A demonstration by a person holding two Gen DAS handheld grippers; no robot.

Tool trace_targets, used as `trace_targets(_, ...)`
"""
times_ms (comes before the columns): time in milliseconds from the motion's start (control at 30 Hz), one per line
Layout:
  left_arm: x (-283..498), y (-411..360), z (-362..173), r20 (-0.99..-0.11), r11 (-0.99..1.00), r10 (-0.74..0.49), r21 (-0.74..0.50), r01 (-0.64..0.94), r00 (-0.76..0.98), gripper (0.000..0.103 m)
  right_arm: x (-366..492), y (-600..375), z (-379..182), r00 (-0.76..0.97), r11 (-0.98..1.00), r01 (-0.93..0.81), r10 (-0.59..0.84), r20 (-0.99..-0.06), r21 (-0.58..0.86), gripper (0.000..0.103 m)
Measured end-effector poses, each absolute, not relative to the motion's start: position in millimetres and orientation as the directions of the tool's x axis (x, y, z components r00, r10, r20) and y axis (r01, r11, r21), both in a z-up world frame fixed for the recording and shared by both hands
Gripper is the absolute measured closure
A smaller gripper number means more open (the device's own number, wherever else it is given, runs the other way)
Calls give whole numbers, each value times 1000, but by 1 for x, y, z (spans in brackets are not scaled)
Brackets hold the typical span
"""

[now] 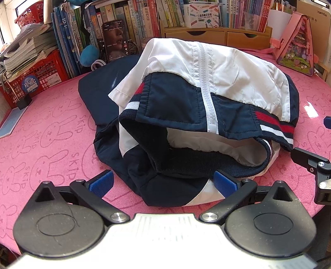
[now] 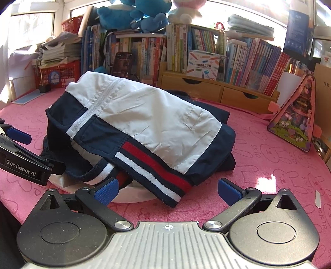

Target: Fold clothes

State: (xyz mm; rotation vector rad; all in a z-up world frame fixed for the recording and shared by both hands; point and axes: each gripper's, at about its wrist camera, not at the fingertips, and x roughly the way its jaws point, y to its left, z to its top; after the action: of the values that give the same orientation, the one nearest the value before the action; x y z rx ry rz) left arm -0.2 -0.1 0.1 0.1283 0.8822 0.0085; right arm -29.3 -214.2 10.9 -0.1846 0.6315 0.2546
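A navy and white zip jacket (image 1: pixel 186 99) with red and white striped hem bands lies bunched in a loose heap on the pink rabbit-print tablecloth (image 1: pixel 47 134). My left gripper (image 1: pixel 163 183) stands open at its near edge, with a navy fold of the garment lying between the blue pads (image 1: pixel 101 183) untouched. In the right wrist view the same jacket (image 2: pixel 144 115) fills the middle. My right gripper (image 2: pixel 168 190) is open too, its pads either side of the striped hem corner (image 2: pixel 165 186) without pressing it. The left gripper's black body (image 2: pixel 22 157) shows at that view's left edge.
Rows of books (image 2: pixel 206 47) and a wooden drawer unit (image 2: pixel 217 91) line the back. A phone (image 1: pixel 114 39) leans against the books. A red crate (image 1: pixel 35 76) with papers stands back left, a pink triangular bag (image 2: pixel 295 120) back right. Blue plush toys (image 2: pixel 136 14) sit on top.
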Motion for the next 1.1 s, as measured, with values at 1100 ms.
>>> trace_targets(1100, 2, -2, 0, -781, 993, 58, 107, 41, 622, 0, -31, -212, 6, 774, 952, -291, 174, -608, -98, 0)
